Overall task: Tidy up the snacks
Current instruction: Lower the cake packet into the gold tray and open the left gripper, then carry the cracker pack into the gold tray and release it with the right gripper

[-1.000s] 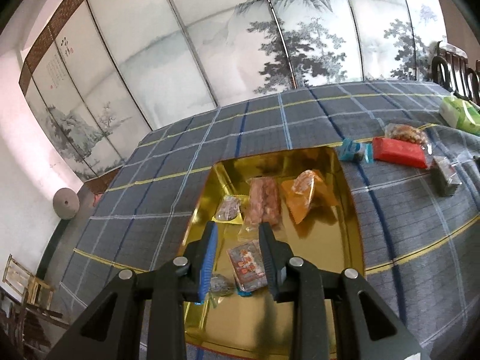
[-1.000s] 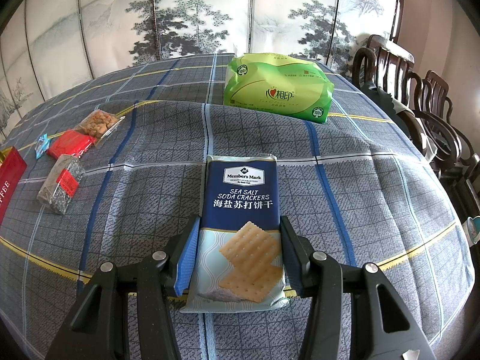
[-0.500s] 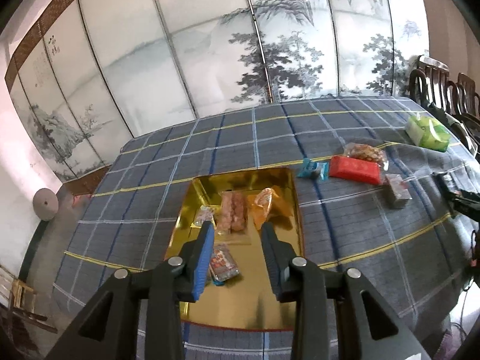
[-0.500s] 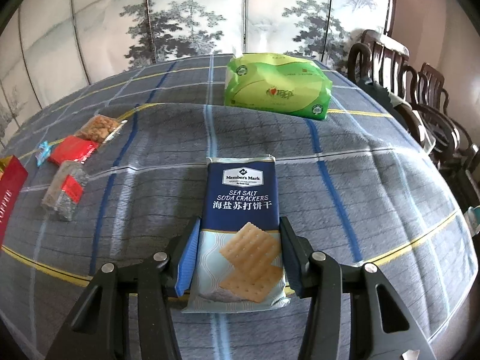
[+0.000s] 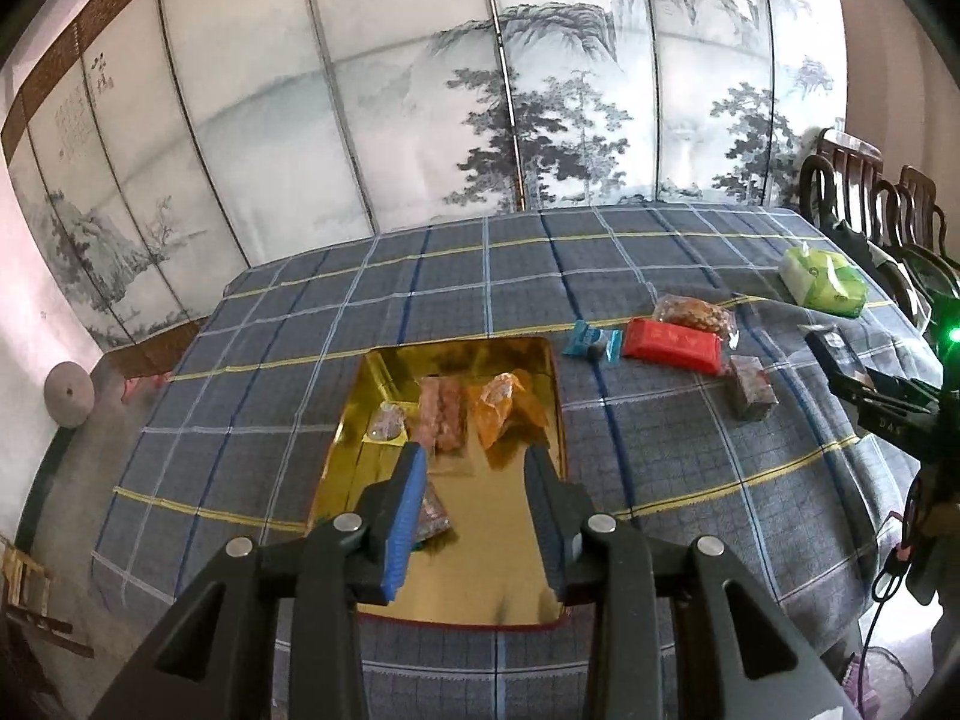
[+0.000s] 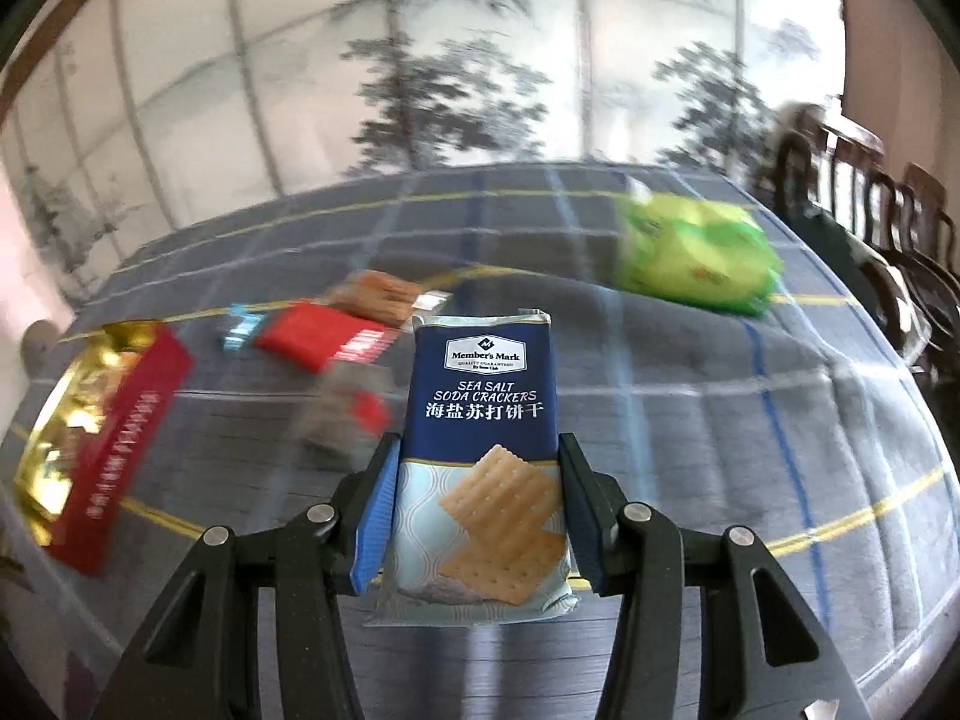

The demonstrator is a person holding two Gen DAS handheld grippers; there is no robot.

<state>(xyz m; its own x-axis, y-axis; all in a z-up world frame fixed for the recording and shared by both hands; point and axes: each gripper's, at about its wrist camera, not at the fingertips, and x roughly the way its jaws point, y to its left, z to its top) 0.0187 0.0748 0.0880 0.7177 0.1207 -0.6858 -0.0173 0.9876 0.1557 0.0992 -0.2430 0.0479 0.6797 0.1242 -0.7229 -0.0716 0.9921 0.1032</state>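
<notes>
My right gripper (image 6: 477, 444) is shut on a blue Sea Salt Soda Crackers pack (image 6: 480, 396), which hangs clear of the plaid tablecloth. The scene behind it is blurred by motion. The gold tray (image 6: 120, 450) with its red outer wall lies far left in that view. My left gripper (image 5: 474, 453) hovers open over the gold tray (image 5: 480, 546) with nothing between its fingers. In the tray lie a pink sausage pack (image 5: 443, 417), an orange pack (image 5: 507, 411) and two small wrapped snacks (image 5: 387, 420). The right gripper with the cracker pack (image 5: 837, 348) shows at the right edge.
Right of the tray on the cloth lie a blue candy (image 5: 591, 341), a red pack (image 5: 671, 343), a nut pack (image 5: 693, 312), a dark pack (image 5: 753, 387) and a green tissue pack (image 5: 825, 281). Wooden chairs (image 5: 870, 192) stand at the far right. A painted screen backs the table.
My left gripper rose away from the tray and widened a little, leaving a small snack in it. My right gripper lifted the cracker pack off the cloth and swung left toward the tray.
</notes>
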